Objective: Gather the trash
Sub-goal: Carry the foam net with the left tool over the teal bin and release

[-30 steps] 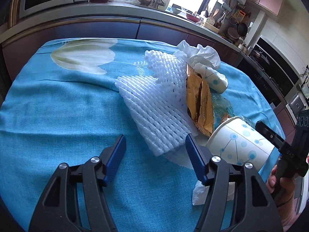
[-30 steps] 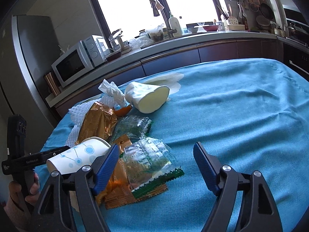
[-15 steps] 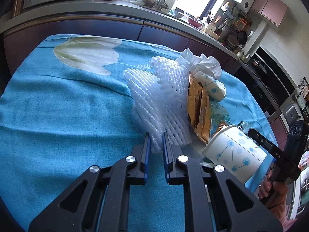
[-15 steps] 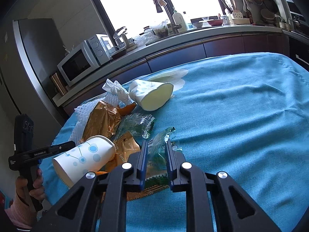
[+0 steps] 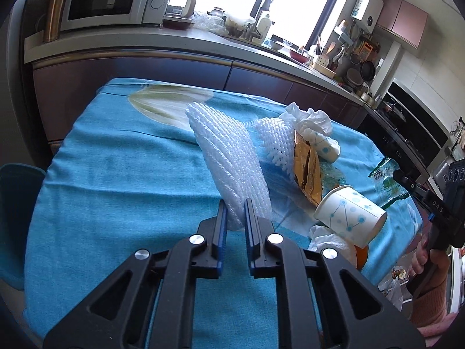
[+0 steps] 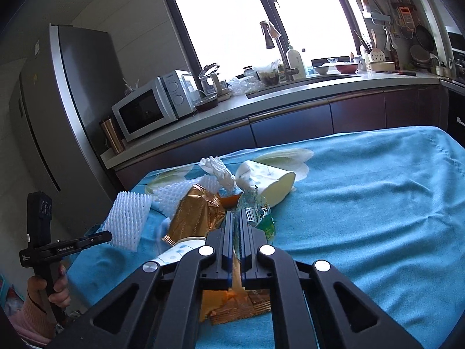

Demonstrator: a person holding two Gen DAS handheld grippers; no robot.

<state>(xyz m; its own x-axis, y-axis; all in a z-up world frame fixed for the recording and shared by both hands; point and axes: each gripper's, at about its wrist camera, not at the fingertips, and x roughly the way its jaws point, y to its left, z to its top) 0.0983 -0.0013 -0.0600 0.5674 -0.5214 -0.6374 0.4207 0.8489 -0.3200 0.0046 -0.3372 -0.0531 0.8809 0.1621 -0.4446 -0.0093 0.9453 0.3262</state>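
1. Left gripper point(image 5: 234, 213) — jaws closed within the last second, pads now pinching the near corner of a white foam net sleeve point(image 5: 232, 157); the sleeve rises toward 12 o'clock, mostly clear of the blue tablecloth point(image 5: 116, 180).
2. Right gripper point(image 6: 236, 226) — jaws have just closed nearly flat on a clear green-printed wrapper point(image 6: 257, 209), which stands up at 12 o'clock from the tips.
3. Remaining trash, left view: second foam net point(image 5: 276, 139), gold bag point(image 5: 308, 168) and crumpled tissue point(image 5: 308, 119) at 1 o'clock; dotted paper cup point(image 5: 348, 218) on its side at 3 o'clock.
4. Handling, as a judgement: both holds are thin edge grips on light, springy items. Lift straight up and slowly, keep the squeeze firm, and let each item clear the pile before carrying it off — a trailing end could drag the cup or bag along.
5. No bin is visible.
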